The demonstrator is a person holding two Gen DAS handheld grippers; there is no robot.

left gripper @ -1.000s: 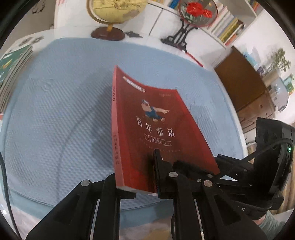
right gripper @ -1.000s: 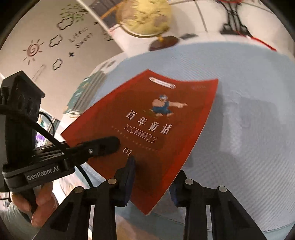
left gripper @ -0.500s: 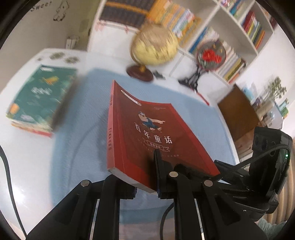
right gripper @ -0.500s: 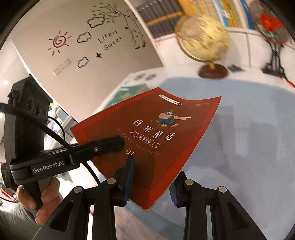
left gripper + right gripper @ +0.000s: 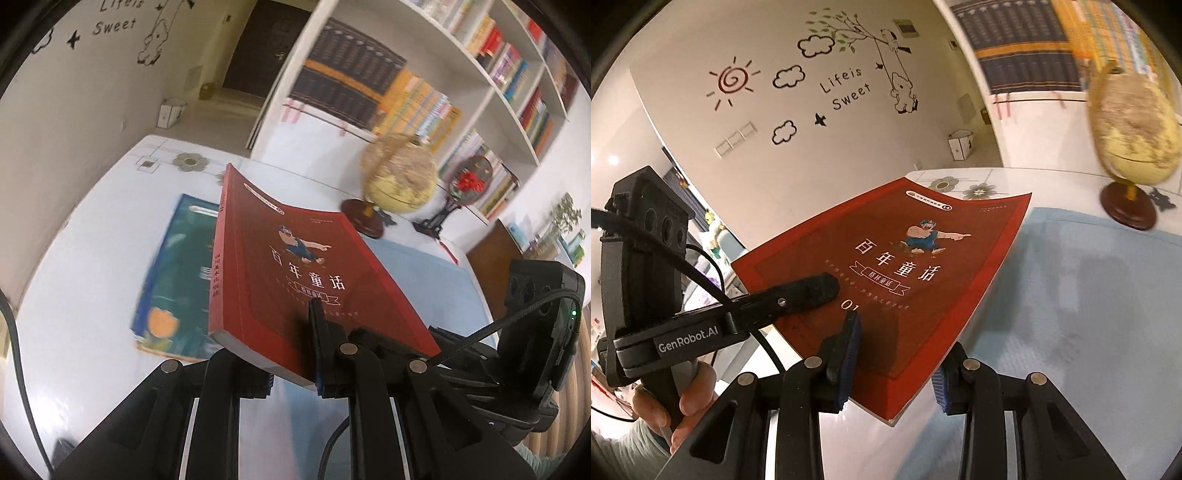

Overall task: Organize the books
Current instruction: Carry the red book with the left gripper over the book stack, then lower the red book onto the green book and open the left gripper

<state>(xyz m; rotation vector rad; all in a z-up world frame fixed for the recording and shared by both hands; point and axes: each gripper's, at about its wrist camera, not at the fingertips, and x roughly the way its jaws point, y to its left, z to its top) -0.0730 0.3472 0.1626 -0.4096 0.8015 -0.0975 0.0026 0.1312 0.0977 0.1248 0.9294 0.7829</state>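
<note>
While both my left tool [image 5: 291,354] and right tool [image 5: 892,363] stay clamped on the red book [image 5: 295,273] held above the green stack [image 5: 173,273], I should keep it level and lower it squarely.

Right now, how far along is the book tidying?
Done: a green book, maybe the top of a pile, already lies on the white table. In hand: the red book is off the surface, clamped by the left tool and the right tool at its near edge. Left: setting it down, probably on the green book.
</note>
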